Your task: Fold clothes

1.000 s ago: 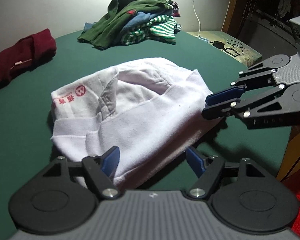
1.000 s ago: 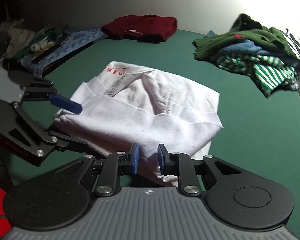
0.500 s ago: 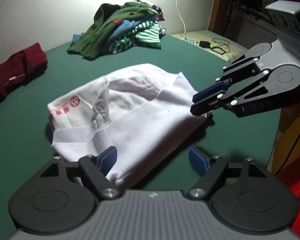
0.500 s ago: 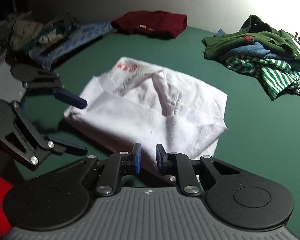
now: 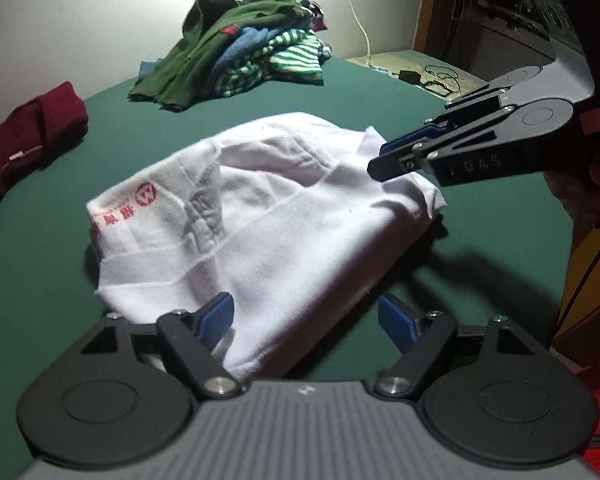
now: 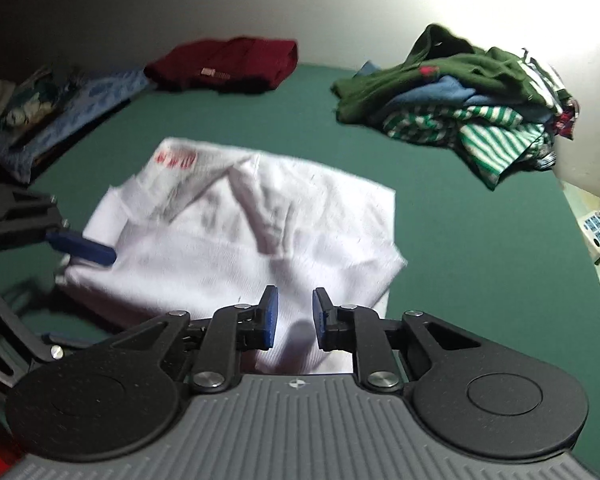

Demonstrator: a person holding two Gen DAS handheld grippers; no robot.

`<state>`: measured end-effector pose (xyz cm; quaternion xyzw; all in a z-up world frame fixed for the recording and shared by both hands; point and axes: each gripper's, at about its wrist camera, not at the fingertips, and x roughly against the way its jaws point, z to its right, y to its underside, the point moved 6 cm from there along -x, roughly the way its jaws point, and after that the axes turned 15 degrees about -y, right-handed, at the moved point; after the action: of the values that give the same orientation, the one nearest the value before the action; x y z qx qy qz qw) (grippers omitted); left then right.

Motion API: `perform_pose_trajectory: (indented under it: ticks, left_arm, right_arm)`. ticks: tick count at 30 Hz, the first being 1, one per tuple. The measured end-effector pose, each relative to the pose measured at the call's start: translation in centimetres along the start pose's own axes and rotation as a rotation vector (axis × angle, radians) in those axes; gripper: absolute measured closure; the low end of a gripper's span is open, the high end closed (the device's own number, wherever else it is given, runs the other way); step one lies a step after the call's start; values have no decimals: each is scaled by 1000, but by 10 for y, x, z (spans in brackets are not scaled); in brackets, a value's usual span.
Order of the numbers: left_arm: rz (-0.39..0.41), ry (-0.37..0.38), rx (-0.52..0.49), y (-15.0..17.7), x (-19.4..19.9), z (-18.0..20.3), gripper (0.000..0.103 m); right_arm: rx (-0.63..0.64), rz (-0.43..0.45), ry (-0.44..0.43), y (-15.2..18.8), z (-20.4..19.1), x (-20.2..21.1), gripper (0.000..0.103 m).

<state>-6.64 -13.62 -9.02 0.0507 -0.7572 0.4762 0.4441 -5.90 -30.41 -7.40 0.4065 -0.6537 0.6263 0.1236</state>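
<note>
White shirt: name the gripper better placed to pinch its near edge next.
Left. The left gripper, jaws just opened wider, straddles the white shirt's near edge. The right gripper, jaws just narrowed, hovers over a corner with nothing pinched, so it probably must reopen first.

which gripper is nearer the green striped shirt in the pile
Right. The right gripper sits over the white garment's far corner, on the side toward the striped shirt; the left gripper hangs over its near edge.
</note>
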Motion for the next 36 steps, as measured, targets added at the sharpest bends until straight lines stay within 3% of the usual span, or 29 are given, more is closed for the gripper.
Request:
perform_pose_trajectory:
  ticks: [5,8,10,11,16,20,25,28,31,34,36]
  left_arm:
    - [-46,-47,89,-6,-28,-28,20]
    - [-78,-65,94,-1,-38,-29,17]
    - [-88,-80,77,-5,-34,-25,20]
    - [-68,-91,69,-11,-28,-25,25]
    - [31,-138,135,-59,-22,-42,19]
    - [-19,-183,165,-81,-64,-56,24]
    - [-117,-197,194,-63,-103,-67,14]
    - [-103,-201,209,-55,-104,-67,10]
    - [-96,-222,190,-54,-106,-61,7]
    - [-119,-220,190,-58,-105,-63,9]
    - [-110,-216,178,-64,-92,-63,14]
  right_arm:
    - [-46,-10,46,-11,26,-26,85]
    - [-108,-21,4,-4,38,-40,85]
    - [-115,-36,-14,-2,40,-43,85]
    - [-111,-38,-20,-3,40,-42,86]
    - [-39,56,-85,-41,36,-36,86]
    - [-6,73,-93,-67,41,-68,86]
    - [-33,40,-119,-66,58,-97,87]
    - [-44,34,-92,-59,73,-96,86]
    - [-107,59,-128,-53,83,-97,85]
    - [-65,56,-99,-56,78,-100,85]
    - [-137,57,-133,-60,85,-91,84]
